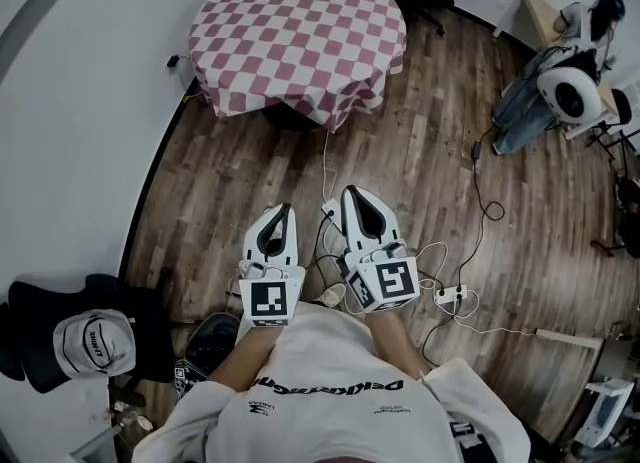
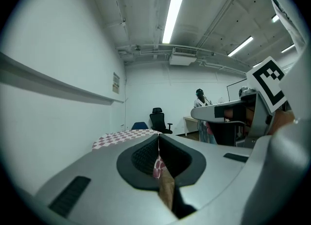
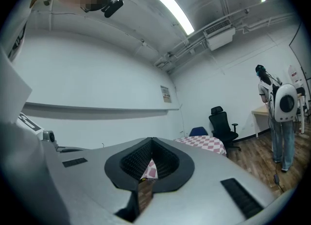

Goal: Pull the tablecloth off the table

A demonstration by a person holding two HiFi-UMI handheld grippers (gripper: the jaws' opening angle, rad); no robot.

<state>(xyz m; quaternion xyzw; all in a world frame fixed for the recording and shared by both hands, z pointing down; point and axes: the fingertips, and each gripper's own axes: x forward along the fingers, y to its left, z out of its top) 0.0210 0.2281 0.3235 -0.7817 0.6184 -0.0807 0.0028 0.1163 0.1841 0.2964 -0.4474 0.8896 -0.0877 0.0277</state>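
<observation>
Although the pink-and-white checked tablecloth [image 1: 297, 36] lies fully spread over its round table (the tabletop itself is hidden beneath it), it is well apart from both tools. The left hand-held grey gripper [image 1: 284, 209] and the right hand-held grey gripper [image 1: 350, 192] each have their jaws pressed together on nothing, pointing toward it across the brown wooden plank floor [image 1: 430, 151]. I judge the main hazard to be the thin white cable [image 1: 325, 156] running from under the cloth's hem toward the person's feet, with a white power strip [image 1: 451, 296] nearby, since a foot could snag. A shallow bite on thin fabric might slip, and a hard tug could shift the table. Print on the white cap [image 1: 95, 343] and on the person's white shirt [image 1: 330, 396] is too small or inverted to read.
</observation>
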